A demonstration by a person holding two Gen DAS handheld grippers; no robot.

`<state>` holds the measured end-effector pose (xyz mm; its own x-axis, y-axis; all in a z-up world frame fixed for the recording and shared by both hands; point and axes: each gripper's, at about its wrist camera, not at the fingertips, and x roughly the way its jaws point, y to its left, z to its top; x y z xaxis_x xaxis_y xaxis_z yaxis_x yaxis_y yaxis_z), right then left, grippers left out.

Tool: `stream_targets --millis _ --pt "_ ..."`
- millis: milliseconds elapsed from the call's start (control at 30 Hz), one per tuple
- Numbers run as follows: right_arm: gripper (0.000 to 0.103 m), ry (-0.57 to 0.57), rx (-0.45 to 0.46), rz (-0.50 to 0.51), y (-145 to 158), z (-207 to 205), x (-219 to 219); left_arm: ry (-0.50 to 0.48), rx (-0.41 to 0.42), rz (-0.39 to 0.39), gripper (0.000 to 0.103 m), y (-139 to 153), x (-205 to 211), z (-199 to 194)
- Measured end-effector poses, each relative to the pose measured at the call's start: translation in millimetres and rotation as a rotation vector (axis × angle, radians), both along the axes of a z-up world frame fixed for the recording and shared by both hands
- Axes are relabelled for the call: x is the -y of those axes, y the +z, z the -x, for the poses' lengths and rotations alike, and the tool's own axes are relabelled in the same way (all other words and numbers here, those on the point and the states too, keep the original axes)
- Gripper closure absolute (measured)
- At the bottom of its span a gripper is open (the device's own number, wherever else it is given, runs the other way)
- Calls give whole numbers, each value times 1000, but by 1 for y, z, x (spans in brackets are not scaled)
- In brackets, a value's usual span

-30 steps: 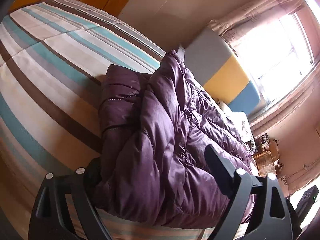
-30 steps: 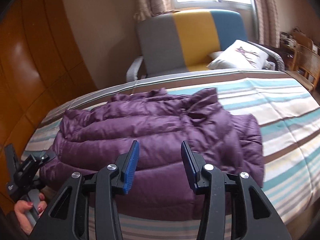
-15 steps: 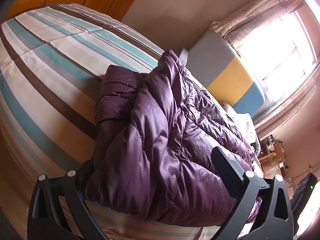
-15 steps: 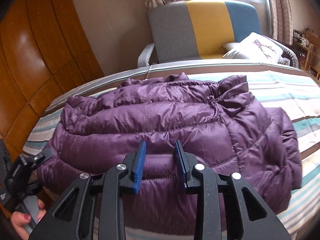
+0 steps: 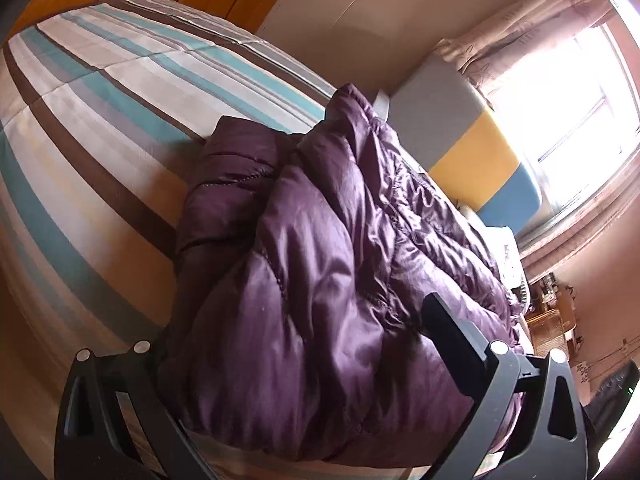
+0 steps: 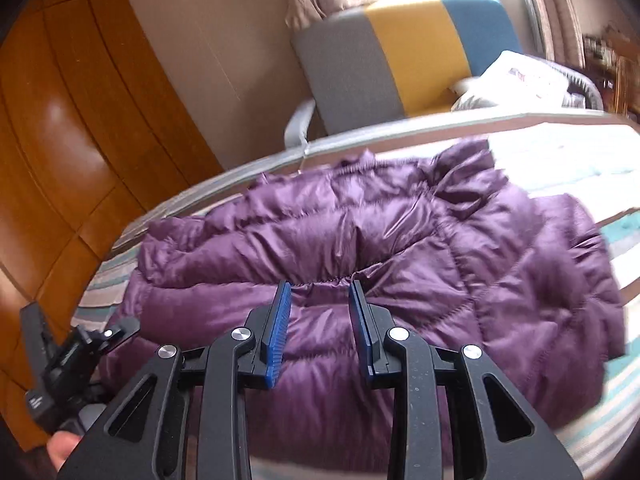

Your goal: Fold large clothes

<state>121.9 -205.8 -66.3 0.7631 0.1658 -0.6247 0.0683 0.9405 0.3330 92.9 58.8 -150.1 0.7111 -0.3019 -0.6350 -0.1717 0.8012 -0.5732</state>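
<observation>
Purple down jacket (image 6: 360, 280) lying bunched across the striped bed (image 5: 100, 120), bulk close to the near edge, one sleeve or flap spilling toward the bed's middle. Partly folded, by the look of it, though lumpy and far from flat.

Left gripper (image 5: 288, 364) spread wide around the jacket's near corner at the bed's edge, one finger low against the cover, the other pressed over the top of the padding; released, nothing pinched. Right gripper (image 6: 318, 320) poised above the jacket's middle, blue pads (image 6: 278, 332) apart with a modest gap, tips apparently just touching a quilted seam; also unclenched, no fabric between the pads.

Likely next: closing on a layer to lift and fold over.

Risks from here:
- Slick, puffy shell slipping out of a shallow pinch, since padding compresses and springs back.
- Grabbing only the top layer, leaving the lower layers behind and skewing the fold.
- Weight so near the bed's edge sliding off once one side is lifted.
- Trapped air puffing the fold open again once let go.
- Motion blur in the right wrist view hinting at speed; a rushed closing could miss the seam.
</observation>
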Motion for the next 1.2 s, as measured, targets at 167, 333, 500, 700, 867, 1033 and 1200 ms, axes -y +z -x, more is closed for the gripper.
stream_targets --millis 167,333,500,700,867,1033,1200 --pt "86 82 -9 68 7 12 -21 -12 -5 -46 6 0 7 2" --pt "86 100 -70 83 -15 4 -33 35 -27 43 24 -5 -6 2" --pt "87 112 -126 119 -39 -5 -40 56 -32 137 30 -11 -10 4" --pt "87 115 -146 150 -51 -10 -45 33 -42 137 55 -14 -2 0" --pt "87 113 -151 135 -49 -9 -44 5 4 125 77 1 5 -4" --pt "87 104 -154 144 -48 -8 -45 -9 106 65 82 29 16 3" --pt "87 94 -151 151 -48 -10 -46 -45 219 -34 83 58 36 9"
